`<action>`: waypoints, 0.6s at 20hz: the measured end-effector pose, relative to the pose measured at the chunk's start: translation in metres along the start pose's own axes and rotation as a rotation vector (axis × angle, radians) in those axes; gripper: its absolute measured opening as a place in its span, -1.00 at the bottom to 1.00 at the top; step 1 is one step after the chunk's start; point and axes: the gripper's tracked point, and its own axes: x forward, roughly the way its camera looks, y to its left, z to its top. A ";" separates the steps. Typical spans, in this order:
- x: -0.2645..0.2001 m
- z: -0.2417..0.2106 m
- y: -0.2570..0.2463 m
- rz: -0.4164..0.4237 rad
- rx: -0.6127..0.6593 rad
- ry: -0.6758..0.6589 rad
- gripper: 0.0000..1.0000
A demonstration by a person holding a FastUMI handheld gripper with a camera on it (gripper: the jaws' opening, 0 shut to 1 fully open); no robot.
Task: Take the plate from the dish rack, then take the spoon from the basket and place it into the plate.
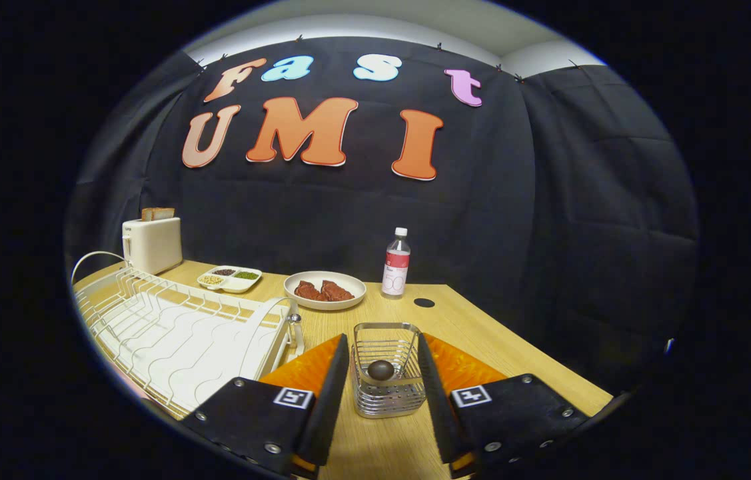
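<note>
In the gripper view, the hand-held gripper point(383, 393) hangs at the bottom centre with its fingers spread apart, clamping nothing. Between them, on the wooden counter point(482, 333), stands a wire basket point(388, 373); a dark rounded end, apparently the spoon point(380, 369), shows inside it. At lower left of the frame lies the white dish rack point(175, 333), its wires bare as far as can be seen. In the middle of the frame, beyond the basket, sits a plate point(325, 291) carrying two reddish-brown pieces point(322, 291). Just right of the plate stands a water bottle point(396, 272), with a dark round hole point(424, 303) in the counter near it. Left of the plate is a divided dish point(230, 279) of beans, and further left a white toaster point(152, 244) holding bread.
</note>
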 end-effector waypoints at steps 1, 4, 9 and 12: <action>0.002 0.003 -0.003 -0.020 0.000 -0.011 -0.17; 0.005 0.008 -0.001 -0.026 0.025 -0.021 -0.73; -0.018 0.042 -0.013 -0.047 0.034 -0.071 -0.88; -0.046 0.074 -0.021 -0.052 0.020 -0.124 -0.89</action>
